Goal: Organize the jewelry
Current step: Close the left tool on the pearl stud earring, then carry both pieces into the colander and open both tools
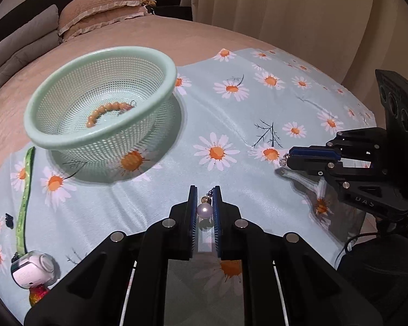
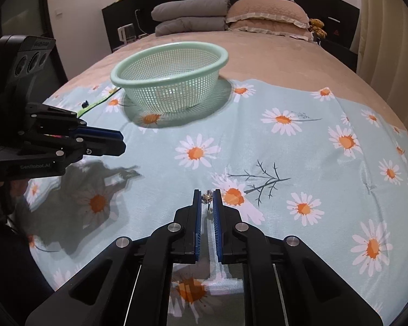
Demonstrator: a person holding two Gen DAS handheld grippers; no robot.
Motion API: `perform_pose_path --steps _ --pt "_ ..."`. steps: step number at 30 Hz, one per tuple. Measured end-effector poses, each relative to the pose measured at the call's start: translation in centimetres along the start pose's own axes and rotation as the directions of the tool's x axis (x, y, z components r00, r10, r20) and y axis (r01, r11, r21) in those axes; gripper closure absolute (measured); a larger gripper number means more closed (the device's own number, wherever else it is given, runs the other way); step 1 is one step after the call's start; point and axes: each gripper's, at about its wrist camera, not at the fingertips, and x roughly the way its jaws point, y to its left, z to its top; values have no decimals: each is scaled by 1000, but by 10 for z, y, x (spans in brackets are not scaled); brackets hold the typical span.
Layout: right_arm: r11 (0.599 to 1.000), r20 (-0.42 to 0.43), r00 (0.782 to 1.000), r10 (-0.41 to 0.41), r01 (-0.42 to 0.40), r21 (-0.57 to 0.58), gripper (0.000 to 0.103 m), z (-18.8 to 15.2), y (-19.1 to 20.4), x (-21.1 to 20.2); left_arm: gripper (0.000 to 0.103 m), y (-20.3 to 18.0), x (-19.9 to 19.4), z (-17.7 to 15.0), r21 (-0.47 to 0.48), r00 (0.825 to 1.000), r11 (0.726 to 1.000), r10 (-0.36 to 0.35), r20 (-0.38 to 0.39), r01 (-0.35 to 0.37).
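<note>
A mint green mesh basket (image 1: 160,62) stands on a daisy-print cloth (image 1: 231,125) on the bed, with an orange bead bracelet (image 1: 106,110) inside. My left gripper (image 1: 204,193) is shut on a pearl earring (image 1: 204,210), held just above the cloth near its front. My right gripper (image 2: 207,193) is shut on a small sparkling crystal earring (image 2: 206,197), low over the cloth; it also shows in the left wrist view (image 1: 285,160). The basket (image 2: 204,46) sits beyond both grippers. The left gripper shows at the left of the right wrist view (image 2: 121,142).
A green strap (image 1: 24,190) lies left of the basket, with a small white device (image 1: 31,270) at its near end and a red-orange trinket (image 1: 38,294) below. Pillows (image 2: 266,13) and folded grey blankets (image 2: 190,13) are at the headboard. Curtains (image 1: 285,13) hang beyond the bed.
</note>
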Motion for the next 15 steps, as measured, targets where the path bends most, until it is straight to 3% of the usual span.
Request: perform_pose_path --steps 7,15 --pt "998 58 998 10 -6 -61 95 35 20 -37 91 -7 -43 9 42 998 997 58 38 -59" --pt "986 182 982 51 -20 -165 95 109 47 -62 91 22 -83 44 -11 979 988 151 134 -151"
